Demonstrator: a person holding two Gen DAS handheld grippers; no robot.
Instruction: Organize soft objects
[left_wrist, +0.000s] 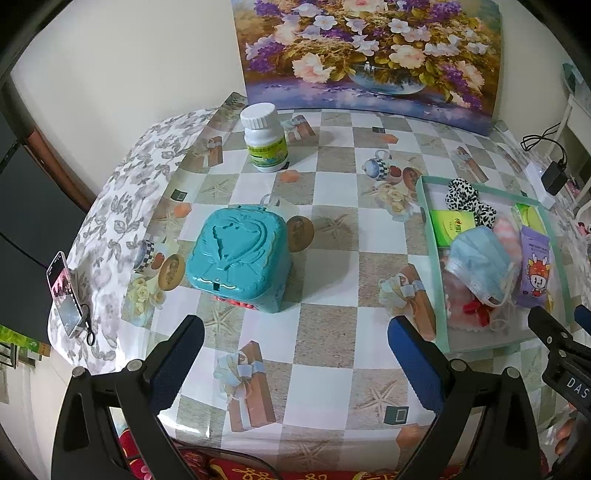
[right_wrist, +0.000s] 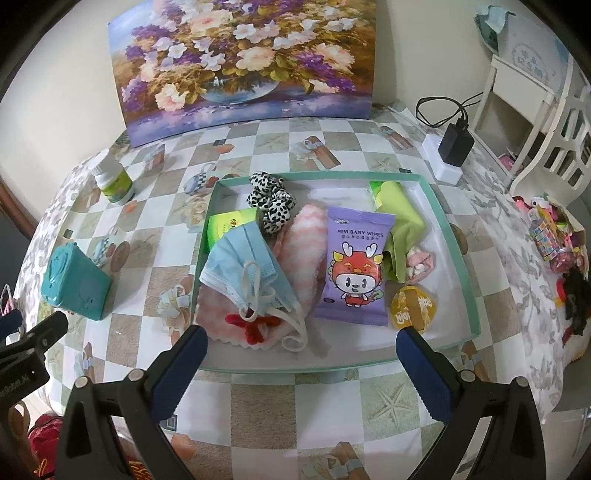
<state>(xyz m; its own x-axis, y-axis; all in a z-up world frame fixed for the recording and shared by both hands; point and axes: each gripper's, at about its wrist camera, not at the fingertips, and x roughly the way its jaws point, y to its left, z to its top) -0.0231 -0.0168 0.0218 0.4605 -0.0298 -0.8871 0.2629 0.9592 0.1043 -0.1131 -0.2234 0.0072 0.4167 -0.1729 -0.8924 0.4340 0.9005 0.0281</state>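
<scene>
Across centre of right wrist view, we see tray (right_wrist: 448, 236) gathering soft items: face mask (right_wrist: 243, 269), scrunchie (right_wrist: 271, 206), wipes pack (right_wrist: 352, 266), likely sorted. Our right gripper (right_wrist: 301, 369) jaws apart, empty, at tray's near rim. Our left gripper (left_wrist: 295, 362) jaws apart over surface (left_wrist: 325, 332), near teal box (left_wrist: 238, 258).

Blue mask (right_wrist: 243, 266), leopard-print scrunchie (right_wrist: 271, 206)

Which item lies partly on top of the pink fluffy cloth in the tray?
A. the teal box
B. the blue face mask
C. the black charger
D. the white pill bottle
B: in the right wrist view the blue face mask overlaps the pink fluffy cloth inside the tray.
</scene>
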